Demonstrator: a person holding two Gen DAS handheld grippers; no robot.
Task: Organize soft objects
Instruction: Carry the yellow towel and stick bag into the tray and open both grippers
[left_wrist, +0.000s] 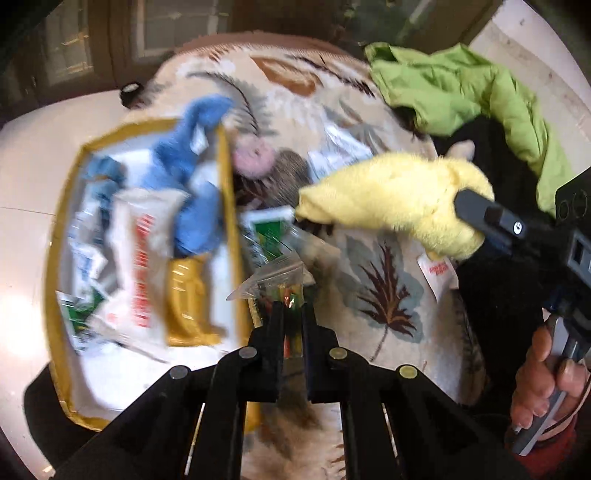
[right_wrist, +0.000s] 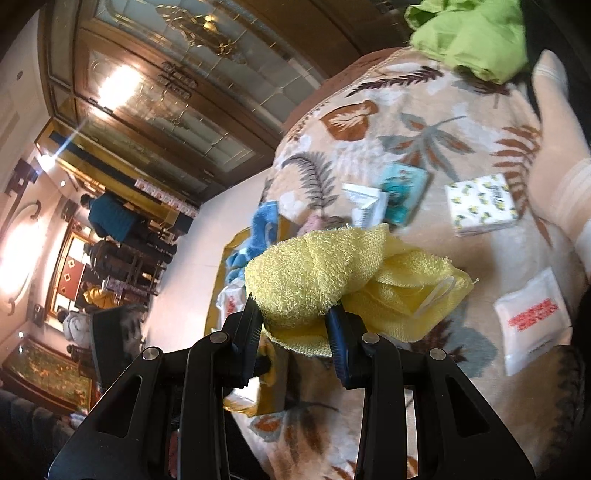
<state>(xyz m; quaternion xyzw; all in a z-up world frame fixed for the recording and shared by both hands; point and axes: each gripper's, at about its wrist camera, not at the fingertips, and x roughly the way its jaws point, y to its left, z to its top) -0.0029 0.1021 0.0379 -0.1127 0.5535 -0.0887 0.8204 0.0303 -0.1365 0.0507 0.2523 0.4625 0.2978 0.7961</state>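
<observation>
Clamping the yellow towel (right_wrist: 314, 273) in my right gripper (right_wrist: 295, 325), left gripper (left_wrist: 291, 314) pinching a clear packet (left_wrist: 273, 280); the towel's loose tail at three o'clock could snag the box (left_wrist: 59, 236) rim.

No wording can be read anywhere; blur and small size defeat every label. Red lettering runs in rows on the white packet (right_wrist: 532, 317) lying near on the right of the blanket (right_wrist: 406, 122), but its characters cannot be made out. Red print also stands on the long white bag (left_wrist: 138, 258) in the box (left_wrist: 61, 206) on the left, smeared by motion. The small tag (left_wrist: 437, 273) under the yellow towel (left_wrist: 391, 206) bears red marks, too tiny to tell. The white tissue pack (right_wrist: 480, 203) far right shows only a lemon pattern. The teal pack (right_wrist: 402, 195) beside it carries a blurred design.
</observation>
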